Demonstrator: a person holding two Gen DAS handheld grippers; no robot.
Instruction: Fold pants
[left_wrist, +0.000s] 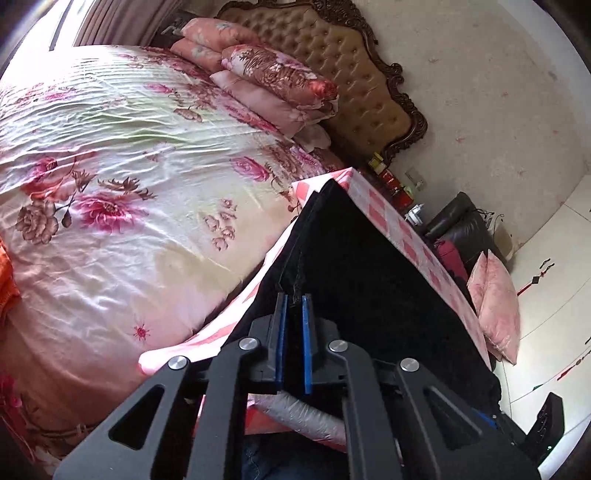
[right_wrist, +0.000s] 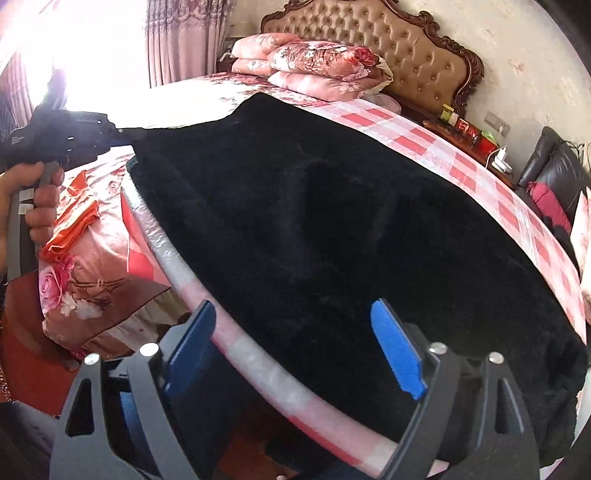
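The black fleece pants (right_wrist: 314, 229) lie spread on a table covered with a pink checked cloth (right_wrist: 436, 147). In the left wrist view the pants (left_wrist: 369, 280) stretch away from my left gripper (left_wrist: 294, 297), whose blue pads are nearly together and pinch a corner edge of the fabric. The right wrist view shows that left gripper (right_wrist: 123, 130) at the pants' far left corner, held by a hand. My right gripper (right_wrist: 295, 314) is open, its blue pads (right_wrist: 397, 350) wide apart over the near edge of the pants and the table rim.
A bed with a floral cover (left_wrist: 110, 166) stands beside the table, with folded quilts (right_wrist: 317, 62) stacked at a tufted headboard (right_wrist: 406, 40). A nightstand with small items (right_wrist: 469, 129) and a dark sofa with pink cushions (left_wrist: 495, 295) stand along the wall. Orange cloth (right_wrist: 70, 229) lies on the bed.
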